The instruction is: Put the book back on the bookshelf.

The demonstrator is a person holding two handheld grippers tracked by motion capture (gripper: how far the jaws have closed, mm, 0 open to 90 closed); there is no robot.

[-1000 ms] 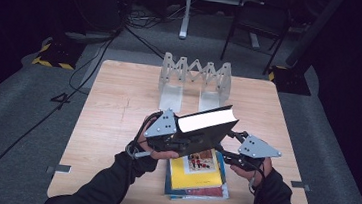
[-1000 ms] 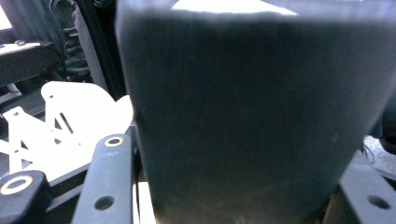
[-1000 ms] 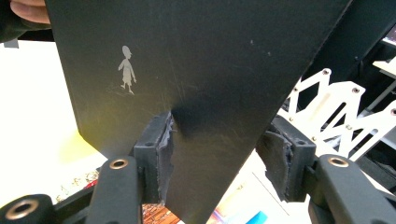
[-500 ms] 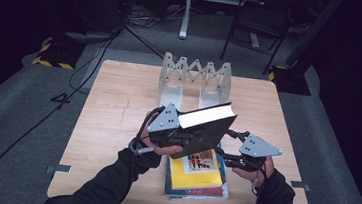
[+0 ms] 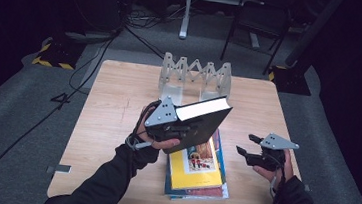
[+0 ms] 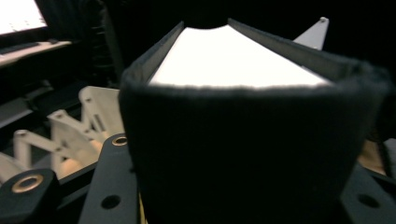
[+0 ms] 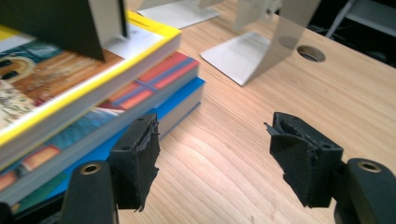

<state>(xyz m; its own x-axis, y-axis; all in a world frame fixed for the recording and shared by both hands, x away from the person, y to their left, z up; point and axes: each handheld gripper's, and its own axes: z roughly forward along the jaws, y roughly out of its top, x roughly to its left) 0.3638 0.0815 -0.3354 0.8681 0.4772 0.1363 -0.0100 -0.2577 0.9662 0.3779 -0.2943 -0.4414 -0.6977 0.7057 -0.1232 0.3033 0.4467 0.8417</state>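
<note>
Black book (image 5: 202,124) was up in the air, above the desk (image 5: 118,106), held by the left tongs (image 5: 176,129). The left tongs were clamped on the book near its lower left corner, and the book was tilted, with its white page edge (image 5: 202,108) facing up and toward the back of the desk. In the left gripper view the black book (image 6: 243,140) sat right between the two jaws, very close to the camera, and its white pages (image 6: 233,60) ran away from it. Under the lifted book lay a stack of books (image 5: 197,171) near the front edge of the desk — a yellow book (image 5: 198,166) on top, a red one (image 7: 159,77) under it and a blue one (image 7: 187,100) at the bottom. The black book hung over the back part of that stack, but I could not tell if it touched the yellow book. The right tongs (image 5: 252,146) were on the right side of the stack, near it, and they were spread wide with nothing in them. In the right gripper view the right tongs (image 7: 212,149) hovered low over bare wood — just beside the blue book. At the back of the desk stood a white zigzag book rack (image 5: 194,75), well apart from both tongs.
</note>
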